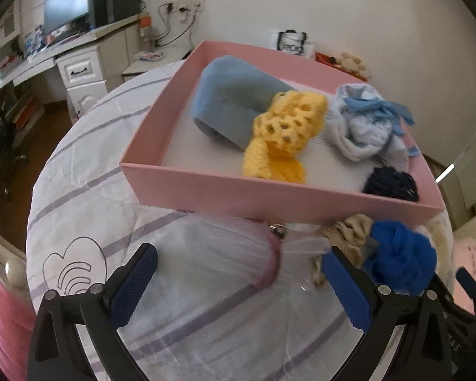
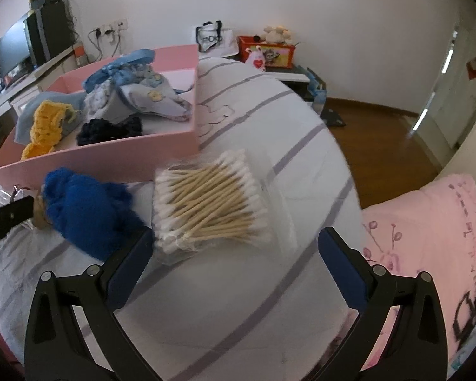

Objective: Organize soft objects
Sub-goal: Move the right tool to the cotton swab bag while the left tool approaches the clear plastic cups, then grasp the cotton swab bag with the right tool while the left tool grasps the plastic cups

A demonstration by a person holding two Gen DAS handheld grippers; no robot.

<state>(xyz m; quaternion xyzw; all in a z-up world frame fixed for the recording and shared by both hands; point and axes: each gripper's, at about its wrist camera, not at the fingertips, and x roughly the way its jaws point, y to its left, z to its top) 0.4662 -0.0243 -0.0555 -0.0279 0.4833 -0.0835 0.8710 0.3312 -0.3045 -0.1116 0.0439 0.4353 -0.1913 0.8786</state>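
Note:
A pink box (image 1: 269, 195) on the bed holds a blue felt roll (image 1: 231, 101), a yellow crochet piece (image 1: 282, 133), a pale blue baby cloth bundle (image 1: 365, 123) and a dark navy crochet piece (image 1: 392, 184). In front of the box lie a clear pouch with pink trim (image 1: 238, 254), a beige scrunchie (image 1: 346, 235) and a royal blue knit piece (image 1: 399, 254). My left gripper (image 1: 238, 270) is open above the pouch. My right gripper (image 2: 236, 257) is open, just in front of a bag of cotton swabs (image 2: 209, 203), with the blue knit piece (image 2: 85, 212) to its left.
The bed has a white sheet with purple stripes (image 2: 254, 120). A pink pillow (image 2: 434, 238) lies at the right. A desk with a monitor (image 1: 66, 9) stands at the back left. A wooden floor (image 2: 380, 146) lies beyond the bed's right edge.

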